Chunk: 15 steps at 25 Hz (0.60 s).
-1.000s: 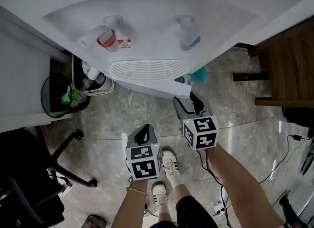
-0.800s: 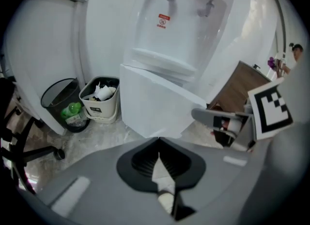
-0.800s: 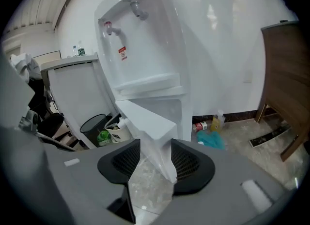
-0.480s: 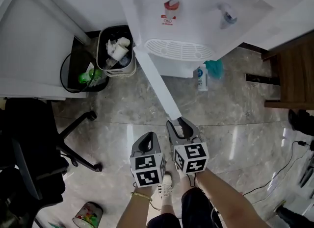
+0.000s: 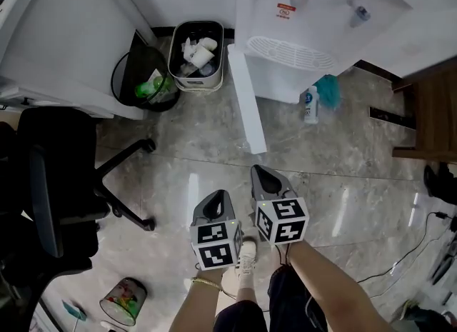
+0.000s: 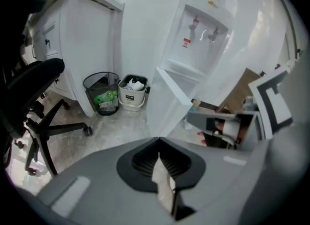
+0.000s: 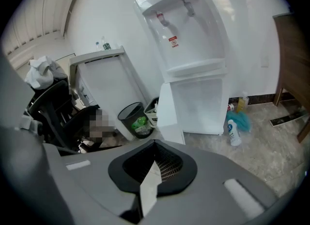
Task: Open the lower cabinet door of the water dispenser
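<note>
The white water dispenser (image 5: 314, 16) stands at the top right of the head view. Its lower cabinet door (image 5: 248, 102) hangs wide open, swung out over the floor towards me. My right gripper (image 5: 261, 174) is shut and holds nothing, a short way in front of the door's free edge and not touching it. My left gripper (image 5: 215, 206) hangs beside it to the left, also shut and empty. The left gripper view shows the open door (image 6: 167, 104) ahead of the left gripper (image 6: 158, 141). In the right gripper view the door (image 7: 169, 107) stands beside the cabinet opening (image 7: 206, 104), beyond the right gripper (image 7: 155, 142).
A black mesh bin (image 5: 145, 81) and a white bin (image 5: 198, 56) full of rubbish stand left of the dispenser. A black office chair (image 5: 64, 180) is at the left. A bottle (image 5: 309, 104) and a teal cloth (image 5: 329, 91) lie by the dispenser's base. Wooden furniture (image 5: 428, 109) stands at the right.
The right gripper swung the door open, let go of its edge and shut. Both grippers have drawn back from the dispenser.
</note>
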{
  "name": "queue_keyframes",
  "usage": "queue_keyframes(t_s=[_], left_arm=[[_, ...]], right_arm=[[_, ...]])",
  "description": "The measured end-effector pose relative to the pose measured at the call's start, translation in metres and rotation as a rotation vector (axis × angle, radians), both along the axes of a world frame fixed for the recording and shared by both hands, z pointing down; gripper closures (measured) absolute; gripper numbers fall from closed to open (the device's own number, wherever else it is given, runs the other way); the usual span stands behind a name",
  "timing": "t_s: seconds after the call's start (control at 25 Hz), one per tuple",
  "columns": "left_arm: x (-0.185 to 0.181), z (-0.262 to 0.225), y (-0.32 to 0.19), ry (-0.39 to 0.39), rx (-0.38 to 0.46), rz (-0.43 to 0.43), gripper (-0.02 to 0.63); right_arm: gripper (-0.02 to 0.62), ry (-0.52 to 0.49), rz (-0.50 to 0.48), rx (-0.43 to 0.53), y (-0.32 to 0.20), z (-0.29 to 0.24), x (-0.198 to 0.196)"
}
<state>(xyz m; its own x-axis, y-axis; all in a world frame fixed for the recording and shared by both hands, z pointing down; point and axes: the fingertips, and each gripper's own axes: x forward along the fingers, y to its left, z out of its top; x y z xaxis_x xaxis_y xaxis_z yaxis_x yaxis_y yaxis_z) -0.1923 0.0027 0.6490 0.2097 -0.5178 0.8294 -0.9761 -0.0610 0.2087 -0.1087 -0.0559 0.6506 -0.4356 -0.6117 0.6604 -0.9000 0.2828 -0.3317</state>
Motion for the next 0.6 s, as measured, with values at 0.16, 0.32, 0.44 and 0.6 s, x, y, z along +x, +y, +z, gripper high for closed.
queue_keyframes(t_s=[0.16,0.32,0.44,0.6], left_arm=[[0.006,-0.02,0.017,0.025,0.002,0.003,0.598],[0.014,-0.04,0.043,0.054,-0.013,0.014,0.598],[0.021,-0.049,0.061,0.073,-0.018,0.031,0.6],[0.027,-0.051,0.074,0.077,-0.028,0.047,0.6]], right_arm=[[0.597,-0.012,-0.036,-0.023,0.043,-0.018,0.002],[0.597,0.006,-0.035,-0.059,0.084,-0.032,0.016],[0.597,0.002,-0.024,-0.08,0.104,-0.042,0.021],[0.597,0.009,-0.032,-0.085,0.117,-0.05,0.022]])
